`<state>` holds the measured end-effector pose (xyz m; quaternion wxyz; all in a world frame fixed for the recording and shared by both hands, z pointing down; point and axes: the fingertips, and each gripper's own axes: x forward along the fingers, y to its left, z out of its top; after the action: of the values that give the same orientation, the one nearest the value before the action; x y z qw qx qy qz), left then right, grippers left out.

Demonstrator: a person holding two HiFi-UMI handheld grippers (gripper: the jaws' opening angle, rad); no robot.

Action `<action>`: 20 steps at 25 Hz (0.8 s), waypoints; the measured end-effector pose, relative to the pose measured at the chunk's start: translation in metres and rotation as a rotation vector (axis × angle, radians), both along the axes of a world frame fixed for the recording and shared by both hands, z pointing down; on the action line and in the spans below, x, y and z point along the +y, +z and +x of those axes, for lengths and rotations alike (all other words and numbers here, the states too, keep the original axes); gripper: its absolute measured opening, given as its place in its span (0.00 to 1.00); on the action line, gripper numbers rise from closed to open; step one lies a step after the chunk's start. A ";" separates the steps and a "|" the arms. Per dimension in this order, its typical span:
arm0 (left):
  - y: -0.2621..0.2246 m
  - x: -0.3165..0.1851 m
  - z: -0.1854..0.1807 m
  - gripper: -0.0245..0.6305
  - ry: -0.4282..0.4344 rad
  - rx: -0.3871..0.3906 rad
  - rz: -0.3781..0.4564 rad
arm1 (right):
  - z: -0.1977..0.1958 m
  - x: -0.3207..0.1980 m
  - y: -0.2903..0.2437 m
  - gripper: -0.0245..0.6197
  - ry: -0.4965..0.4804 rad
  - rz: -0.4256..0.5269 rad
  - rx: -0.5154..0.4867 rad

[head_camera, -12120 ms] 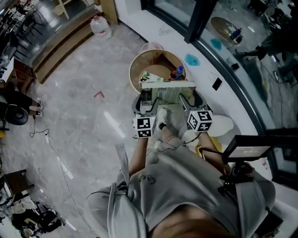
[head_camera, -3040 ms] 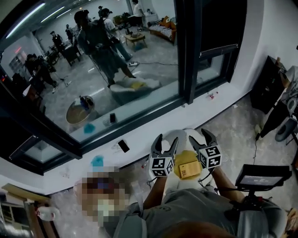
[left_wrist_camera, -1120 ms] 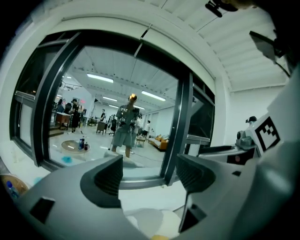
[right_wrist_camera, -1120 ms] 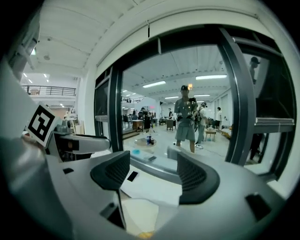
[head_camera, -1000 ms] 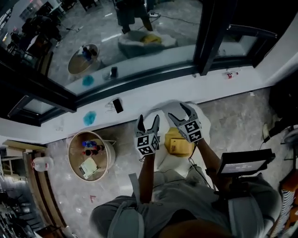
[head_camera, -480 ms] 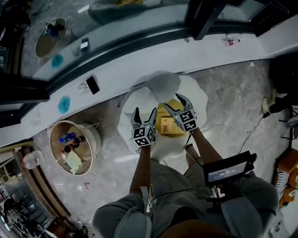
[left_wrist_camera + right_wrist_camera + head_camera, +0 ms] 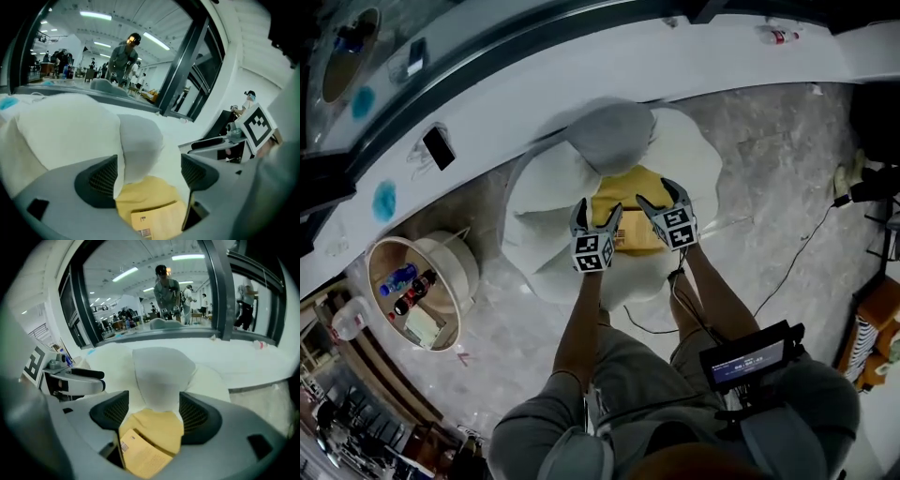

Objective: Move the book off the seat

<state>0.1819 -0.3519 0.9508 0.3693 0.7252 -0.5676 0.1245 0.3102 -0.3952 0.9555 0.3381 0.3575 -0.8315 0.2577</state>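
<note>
Left claw of mine hangs with its jaws wide apart, having just been opening, and grips nothing. My right claw, at its 3 o'clock, is spread and empty too. Between them the tan book lies flat on the yellow cushion, toward its 6 o'clock edge, in the middle of the white petal seat. A grey headrest sits at the cushion's 12 o'clock. My tips seem just short of the book, though I can't be sure.
</note>
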 end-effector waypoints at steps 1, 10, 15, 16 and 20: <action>0.015 0.004 0.004 0.67 0.004 0.003 -0.019 | 0.007 0.006 0.017 0.54 0.006 -0.025 0.014; 0.151 0.055 0.034 0.68 0.011 0.056 -0.207 | 0.055 0.077 0.160 0.55 0.099 -0.272 0.106; 0.216 0.084 0.051 0.68 0.017 0.063 -0.325 | 0.087 0.108 0.209 0.55 0.203 -0.373 0.145; 0.225 0.090 0.056 0.68 0.026 0.064 -0.348 | 0.095 0.114 0.216 0.55 0.226 -0.391 0.153; 0.257 0.117 0.076 0.70 0.099 0.067 -0.443 | 0.120 0.140 0.240 0.57 0.272 -0.476 0.184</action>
<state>0.2577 -0.2352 1.2077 0.5318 0.6570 -0.4776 0.2398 0.4298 -0.2553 1.1959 0.4487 0.3982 -0.6578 0.4554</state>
